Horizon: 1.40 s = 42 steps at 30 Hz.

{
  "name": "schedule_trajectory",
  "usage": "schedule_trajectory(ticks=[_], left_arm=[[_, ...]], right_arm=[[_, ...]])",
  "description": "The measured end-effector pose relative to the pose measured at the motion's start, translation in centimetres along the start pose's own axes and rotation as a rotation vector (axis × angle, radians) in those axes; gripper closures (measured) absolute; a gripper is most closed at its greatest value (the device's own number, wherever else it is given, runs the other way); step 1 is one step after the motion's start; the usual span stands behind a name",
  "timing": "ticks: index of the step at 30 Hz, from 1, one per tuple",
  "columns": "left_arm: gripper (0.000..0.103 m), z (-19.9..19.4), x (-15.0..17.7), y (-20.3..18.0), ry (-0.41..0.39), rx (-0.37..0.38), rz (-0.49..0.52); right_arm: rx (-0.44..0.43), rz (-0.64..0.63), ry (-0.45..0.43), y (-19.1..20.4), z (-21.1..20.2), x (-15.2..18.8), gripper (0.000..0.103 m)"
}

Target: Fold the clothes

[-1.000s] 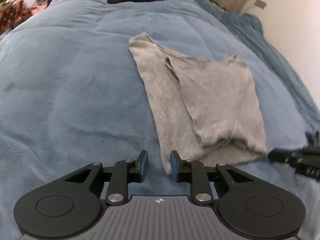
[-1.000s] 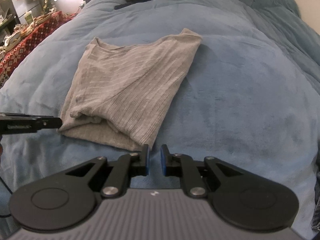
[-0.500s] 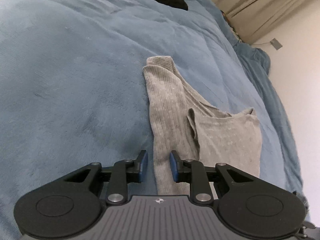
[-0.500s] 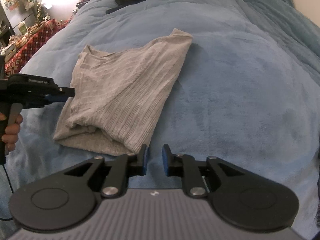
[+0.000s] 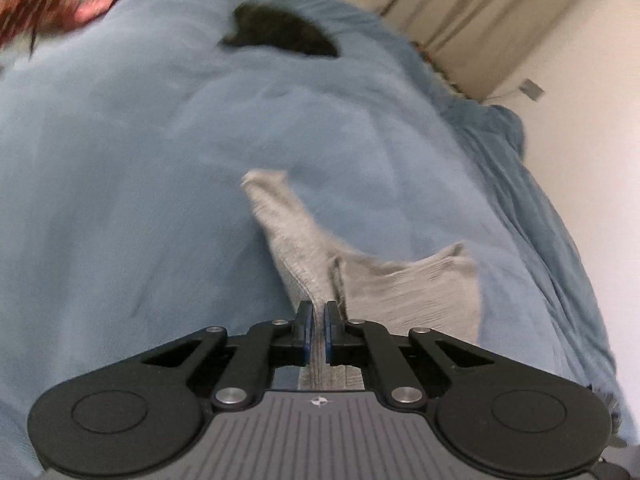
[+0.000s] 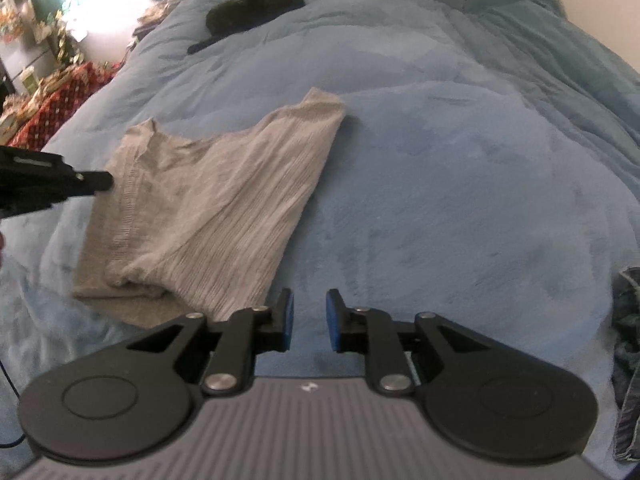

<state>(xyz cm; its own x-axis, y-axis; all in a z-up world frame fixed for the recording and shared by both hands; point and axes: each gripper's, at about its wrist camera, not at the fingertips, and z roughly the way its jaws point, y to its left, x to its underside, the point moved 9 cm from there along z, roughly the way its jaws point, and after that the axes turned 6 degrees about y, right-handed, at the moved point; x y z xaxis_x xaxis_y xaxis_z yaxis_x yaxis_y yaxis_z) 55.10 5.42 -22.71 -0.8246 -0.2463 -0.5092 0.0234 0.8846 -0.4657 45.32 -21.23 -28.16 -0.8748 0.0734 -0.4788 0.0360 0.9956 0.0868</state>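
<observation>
Grey garment [image 6: 208, 208] lies on blue blanket [image 6: 460, 200], black heap [image 6: 252, 10] beyond.

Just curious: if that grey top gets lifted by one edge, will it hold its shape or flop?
Probably flop: the grey top drapes in soft wrinkles on the blanket. It looks thin and light, and where the left gripper pinches it, it bunches.

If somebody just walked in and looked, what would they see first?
Probably the gray top, lying half folded in the middle of the big blue blanket. The left gripper is pinching the top's edge between its fingers, while the right gripper hangs open over bare blanket beside it. Far back on the blanket sits a black lump, too blurry to name.
</observation>
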Motion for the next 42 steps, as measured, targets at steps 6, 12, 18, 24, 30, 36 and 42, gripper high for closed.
schedule_trajectory(ticks=[6, 12, 18, 24, 30, 36, 42], left_arm=[[0.098, -0.9, -1.0, -9.2, -0.054, -0.033, 0.300], [0.102, 3.4, 1.6, -16.7, 0.005, 0.037, 0.475], [0.102, 8.7, 3.2, -17.3, 0.124, 0.088, 0.395], [0.097, 6.2, 2.0, -15.9, 0.090, 0.169, 0.288], [0.097, 3.2, 0.6, -9.3, 0.057, 0.073, 0.218], [0.097, 3.4, 0.2, -3.6, 0.067, 0.014, 0.107], [0.097, 4.2, 0.4, -3.1, 0.068, 0.015, 0.097]], right_arm=[[0.012, 0.076, -0.045, -3.0, -1.5, -0.4, 0.084], [0.015, 0.110, -0.068, -5.7, -2.7, -0.4, 0.084], [0.022, 0.130, -0.077, -7.6, -2.2, -0.7, 0.083], [-0.055, 0.146, -0.087, -6.4, -0.7, -2.7, 0.082], [-0.167, 0.134, -0.096, -2.4, 1.3, -6.7, 0.074], [-0.205, 0.174, -0.102, -0.6, 4.6, -10.6, 0.070], [-0.231, 0.253, -0.034, -1.1, 8.5, -12.6, 0.066]])
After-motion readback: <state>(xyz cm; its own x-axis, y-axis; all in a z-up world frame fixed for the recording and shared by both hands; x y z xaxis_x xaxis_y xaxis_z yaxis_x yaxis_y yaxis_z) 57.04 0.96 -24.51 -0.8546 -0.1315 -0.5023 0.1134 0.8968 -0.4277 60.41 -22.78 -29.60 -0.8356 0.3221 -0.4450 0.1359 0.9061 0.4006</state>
